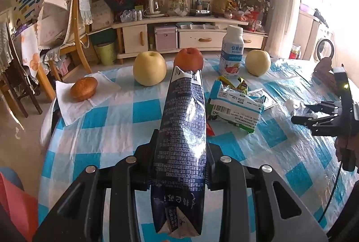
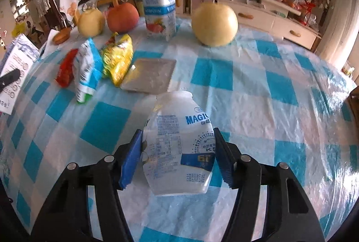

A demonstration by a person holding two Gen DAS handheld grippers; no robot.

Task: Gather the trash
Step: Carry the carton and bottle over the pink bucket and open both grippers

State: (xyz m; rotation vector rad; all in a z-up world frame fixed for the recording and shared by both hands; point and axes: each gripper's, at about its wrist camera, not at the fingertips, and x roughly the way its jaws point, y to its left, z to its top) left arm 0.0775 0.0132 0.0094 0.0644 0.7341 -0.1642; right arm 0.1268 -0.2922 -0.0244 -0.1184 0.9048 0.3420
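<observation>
One muffin (image 1: 84,88) sits on a white paper napkin (image 1: 87,98) at the far left of the blue-and-white checked tablecloth (image 1: 107,129). Along the far edge, left to right, stand three round fruits and one bottle: a yellow apple (image 1: 149,68), a red apple (image 1: 188,58), an upright white yogurt bottle (image 1: 232,52) with its cap on, and a second yellow apple (image 1: 257,62). The left gripper (image 1: 180,165) is closed on one dark blue milk carton (image 1: 182,147) — squashed flat, lying lengthwise between the fingers and pointing toward the red apple. Just right of the carton lies a heap of wrappers: one red wrapper (image 2: 65,69), one blue-and-white snack bag (image 1: 235,107), one yellow-green wrapper (image 2: 117,58), and beside them one flat silver foil packet (image 2: 149,74). Nearer and to the right, the right gripper (image 2: 178,152) has its blue-padded fingers (image 2: 131,161) pressed against both sides of one crumpled white plastic bottle (image 2: 179,147), printed "MAGIC", uncapped, its neck pointing away toward the foil packet; whether it rests on the cloth or is lifted cannot be told. That makes two pieces of trash held, four loose on the table.
</observation>
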